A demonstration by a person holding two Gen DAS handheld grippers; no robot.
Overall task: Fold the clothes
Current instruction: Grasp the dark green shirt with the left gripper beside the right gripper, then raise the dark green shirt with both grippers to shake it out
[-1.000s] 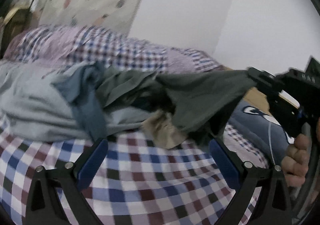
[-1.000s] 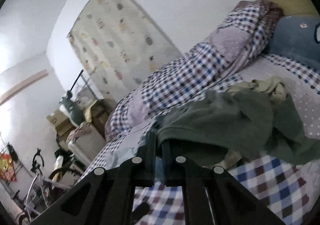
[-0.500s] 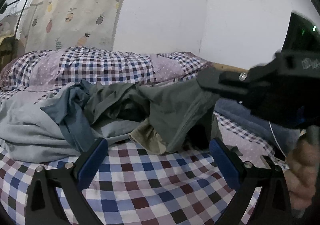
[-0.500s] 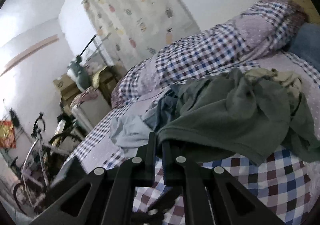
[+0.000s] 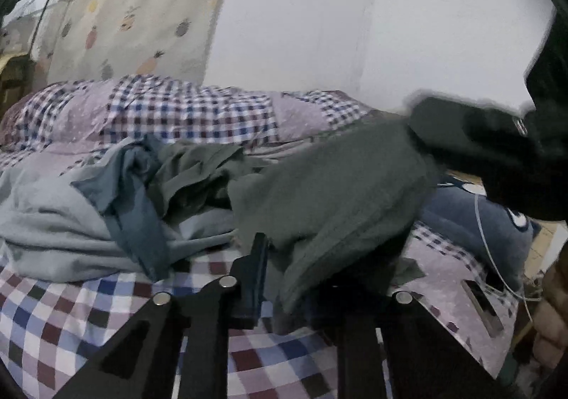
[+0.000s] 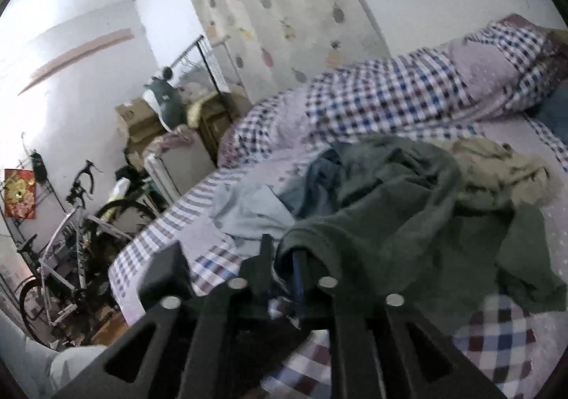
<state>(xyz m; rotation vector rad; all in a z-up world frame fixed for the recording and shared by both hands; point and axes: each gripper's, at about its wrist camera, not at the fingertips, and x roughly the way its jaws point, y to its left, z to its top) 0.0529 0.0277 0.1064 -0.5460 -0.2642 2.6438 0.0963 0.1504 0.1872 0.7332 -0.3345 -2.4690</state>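
Both grippers are pinching one dark green garment above the bed.

The left gripper [image 5: 284, 274] is clamping the near hem of the dark green garment [image 5: 337, 193], while the right gripper [image 6: 284, 264] is gripping another edge of it, its fingers nearly closed on the cloth. The garment is hanging between them, trailing back onto the pile at the middle of the checked bed [image 5: 88, 310], beside a light blue garment [image 5: 46, 221] on the left and a beige garment [image 6: 497, 171] farther right.
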